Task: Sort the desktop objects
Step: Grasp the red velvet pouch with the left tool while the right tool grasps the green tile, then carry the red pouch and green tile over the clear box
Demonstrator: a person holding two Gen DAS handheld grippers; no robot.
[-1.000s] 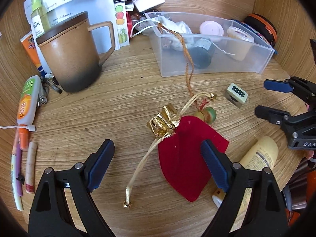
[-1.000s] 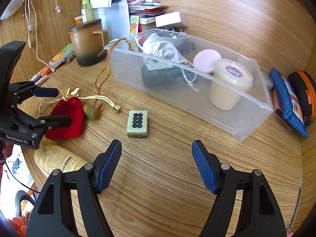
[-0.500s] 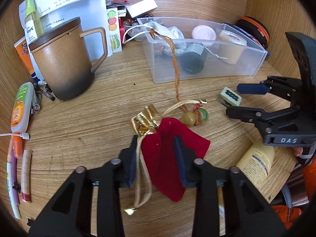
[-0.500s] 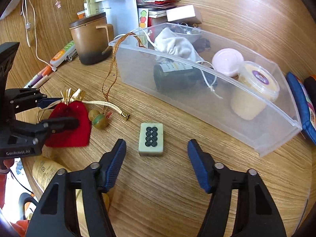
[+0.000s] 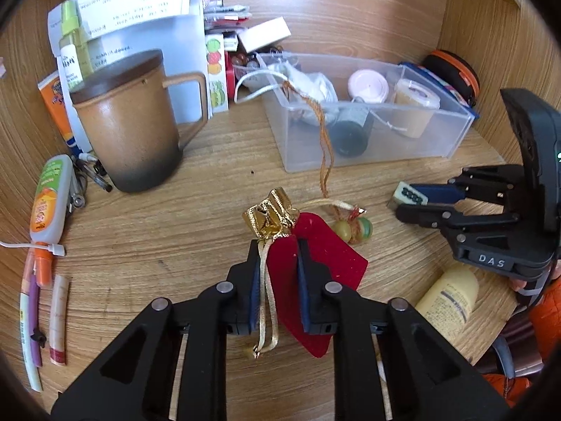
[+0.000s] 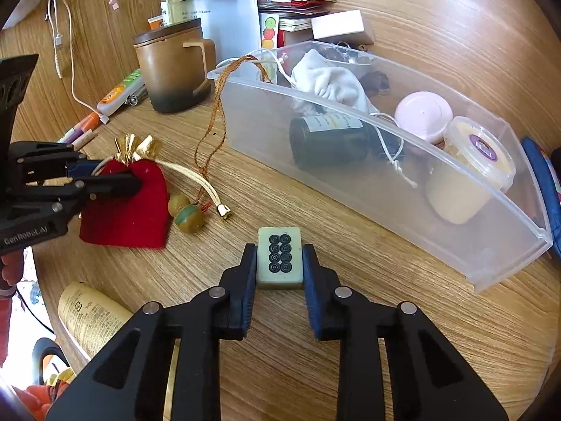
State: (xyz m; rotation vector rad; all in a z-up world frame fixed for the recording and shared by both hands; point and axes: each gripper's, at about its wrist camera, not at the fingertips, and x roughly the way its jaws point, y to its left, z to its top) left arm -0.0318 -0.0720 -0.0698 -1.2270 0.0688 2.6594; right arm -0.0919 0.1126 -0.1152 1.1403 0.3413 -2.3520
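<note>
1. Red pouch (image 5: 315, 245) lies flat on the desk (image 6: 403, 298), just in front of the clear bin (image 6: 473, 256)'s near-left corner. Left gripper (image 5: 278, 273) has its jaws clamped on the pouch's left edge, gold drawstring (image 5: 268, 298) caught between them.
2. Mahjong tile (image 6: 279, 256) sits on the desk in front of the bin's long wall, right of the pouch. Right gripper (image 6: 278, 273) has its jaws pressed on the tile's two sides.
3. Bead charm (image 6: 186, 215) on a braided cord (image 6: 210, 133) lies touching the pouch's bin-side edge; the cord runs up over the bin's rim.
4. Brown mug (image 5: 129, 122) stands left of the bin, lotion tube (image 5: 450, 298) in front of it, near the desk edge.
5. Risks: the pinch on soft fabric is shallow, so the pouch may slide out when lifted. The drawstring could snag the charm and drag it. The tile is smooth and may twist or pop out.
</note>
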